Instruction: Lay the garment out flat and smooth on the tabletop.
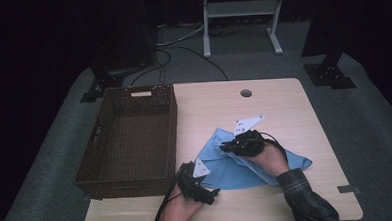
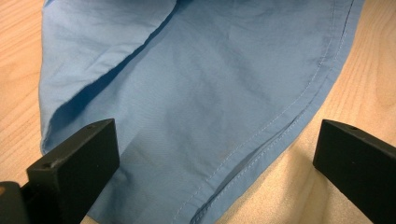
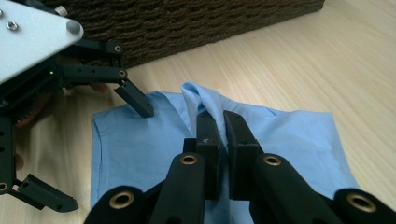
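Step in hand, I'd say: folding the cloth point(image 1: 246, 166). Nearest, at 6 o'clock on the table point(image 1: 293, 101), the left gripper point(image 1: 211, 194) waits w/ jaws wide over the cloth's near hem, gripping nothing. Just beyond, the right gripper point(image 3: 219, 128) is pinched tight on a raised fold (mid-cloth). Cloth lies right of the basket point(image 1: 133, 93), long axis running approx. 10 to 4 o'clock. Next move prob. calls for the left clamping the hem.

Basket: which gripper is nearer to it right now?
Left. The left gripper sits just off the basket's near corner, open over the blue cloth's edge. The right gripper is farther out over the table, shut on a pinched fold of the cloth.
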Available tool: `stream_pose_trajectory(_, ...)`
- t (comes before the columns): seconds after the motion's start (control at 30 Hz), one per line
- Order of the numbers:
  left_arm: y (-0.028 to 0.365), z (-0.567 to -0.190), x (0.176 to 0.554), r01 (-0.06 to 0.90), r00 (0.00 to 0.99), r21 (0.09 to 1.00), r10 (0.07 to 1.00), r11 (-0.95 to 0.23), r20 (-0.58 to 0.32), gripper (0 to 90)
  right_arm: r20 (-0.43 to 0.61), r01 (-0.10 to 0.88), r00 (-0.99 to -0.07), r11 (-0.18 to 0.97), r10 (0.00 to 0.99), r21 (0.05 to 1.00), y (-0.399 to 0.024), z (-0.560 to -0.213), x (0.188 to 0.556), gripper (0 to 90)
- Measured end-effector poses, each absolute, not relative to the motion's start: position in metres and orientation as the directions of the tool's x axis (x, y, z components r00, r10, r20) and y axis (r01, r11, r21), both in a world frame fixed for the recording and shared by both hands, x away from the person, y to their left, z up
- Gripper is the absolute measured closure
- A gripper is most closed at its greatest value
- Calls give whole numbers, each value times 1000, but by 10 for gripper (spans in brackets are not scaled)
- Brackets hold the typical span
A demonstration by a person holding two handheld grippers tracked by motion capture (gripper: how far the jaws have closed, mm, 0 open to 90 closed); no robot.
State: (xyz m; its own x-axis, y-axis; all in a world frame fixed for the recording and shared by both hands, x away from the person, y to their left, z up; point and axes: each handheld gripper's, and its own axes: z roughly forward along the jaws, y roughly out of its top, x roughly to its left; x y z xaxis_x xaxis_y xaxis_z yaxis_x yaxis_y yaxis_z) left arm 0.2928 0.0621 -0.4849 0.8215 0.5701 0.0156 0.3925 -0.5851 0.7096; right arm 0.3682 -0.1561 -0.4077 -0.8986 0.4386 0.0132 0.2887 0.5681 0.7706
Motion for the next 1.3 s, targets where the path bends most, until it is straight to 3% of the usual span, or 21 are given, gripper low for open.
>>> stream_pose_trajectory(1.3,62,-485,293,392,821,712,571,-583,16,0,-37,271,-872,545,488,793,-173,-369,389,865)
